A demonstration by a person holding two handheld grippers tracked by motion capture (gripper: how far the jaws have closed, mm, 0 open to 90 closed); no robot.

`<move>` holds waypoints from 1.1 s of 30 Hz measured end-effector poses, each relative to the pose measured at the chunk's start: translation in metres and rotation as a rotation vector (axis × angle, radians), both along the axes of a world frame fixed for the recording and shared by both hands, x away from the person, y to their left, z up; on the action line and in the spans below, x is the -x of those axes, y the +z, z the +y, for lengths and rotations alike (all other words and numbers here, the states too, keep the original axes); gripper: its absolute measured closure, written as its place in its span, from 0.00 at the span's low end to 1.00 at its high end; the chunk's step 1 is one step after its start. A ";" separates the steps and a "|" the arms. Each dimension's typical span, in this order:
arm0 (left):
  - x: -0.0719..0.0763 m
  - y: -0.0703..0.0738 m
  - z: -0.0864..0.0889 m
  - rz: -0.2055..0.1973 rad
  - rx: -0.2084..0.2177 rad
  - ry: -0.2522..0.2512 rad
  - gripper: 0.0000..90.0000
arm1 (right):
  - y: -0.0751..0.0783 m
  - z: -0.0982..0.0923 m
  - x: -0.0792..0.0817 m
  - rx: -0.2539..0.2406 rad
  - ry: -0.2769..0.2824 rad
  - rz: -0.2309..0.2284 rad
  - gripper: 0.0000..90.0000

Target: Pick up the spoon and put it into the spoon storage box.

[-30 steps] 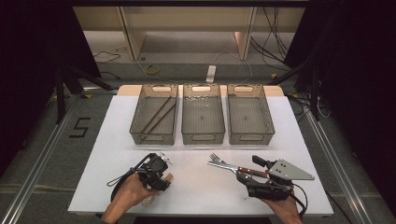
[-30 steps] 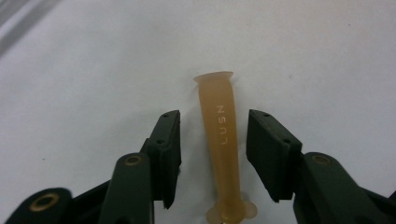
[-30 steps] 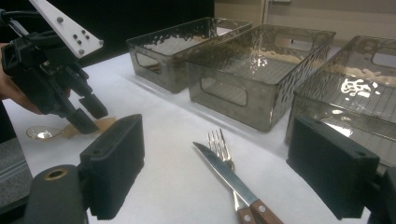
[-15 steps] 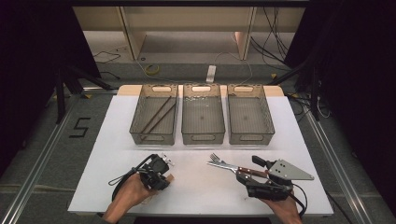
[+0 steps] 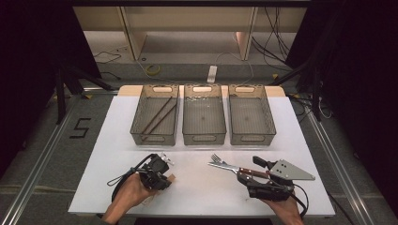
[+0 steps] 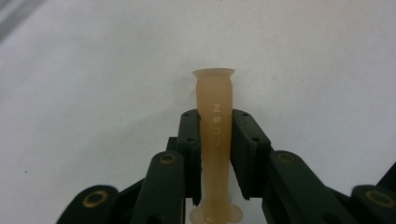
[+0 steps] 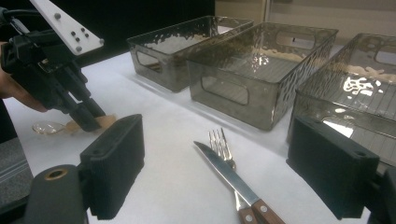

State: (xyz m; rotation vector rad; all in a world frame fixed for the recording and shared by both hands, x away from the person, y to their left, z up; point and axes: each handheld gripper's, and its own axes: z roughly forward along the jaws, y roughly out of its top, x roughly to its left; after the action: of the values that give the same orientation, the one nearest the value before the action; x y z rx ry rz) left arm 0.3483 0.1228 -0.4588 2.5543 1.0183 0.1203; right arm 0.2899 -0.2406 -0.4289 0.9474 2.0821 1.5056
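The left gripper (image 6: 215,154), jaws just closed, pinches one tan spoon (image 6: 214,126) lying on the table (image 5: 103,154). The right gripper (image 7: 233,172) stands wide open and empty above one knife (image 7: 229,175) and one fork (image 7: 220,142). Beyond stand three bins (image 5: 204,137), the left with two chopsticks (image 5: 158,116).

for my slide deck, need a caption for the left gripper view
Left gripper shut on a tan spoon handle above the white table.

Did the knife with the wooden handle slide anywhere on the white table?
No. The wooden-handled knife lies where it did a second ago, its tip below the middle grey plastic bin, crossing the fork.
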 end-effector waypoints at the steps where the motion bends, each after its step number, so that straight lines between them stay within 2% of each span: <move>1: 0.000 0.001 0.001 -0.009 0.003 -0.001 0.83 | 0.000 0.000 0.000 0.001 0.000 -0.001 0.21; 4: 0.000 0.004 0.002 -0.028 0.035 0.010 0.83 | 0.000 0.001 0.000 0.000 0.001 -0.004 0.21; 11: 0.000 0.013 0.007 -0.074 0.079 0.019 0.83 | 0.000 0.000 0.000 0.001 0.002 -0.004 0.21; 14: -0.001 0.016 0.009 -0.077 0.116 0.028 0.83 | 0.000 0.001 0.000 0.001 0.002 -0.005 0.21; 17: -0.001 0.019 0.010 -0.093 0.131 0.031 0.83 | 0.000 0.001 0.000 0.003 0.001 -0.006 0.21; 25: -0.006 0.040 0.010 -0.156 0.214 0.038 0.83 | 0.000 0.001 -0.001 0.004 -0.002 -0.004 0.21; 33: -0.019 0.059 0.001 -0.226 0.256 0.032 0.83 | 0.000 0.001 -0.001 0.002 -0.001 -0.005 0.21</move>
State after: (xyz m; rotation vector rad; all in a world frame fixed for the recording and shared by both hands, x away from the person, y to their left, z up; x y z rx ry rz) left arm 0.3669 0.1237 -0.3999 2.2366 0.9229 0.2633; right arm 0.2913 -0.2393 -0.4287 0.9429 2.0796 1.5036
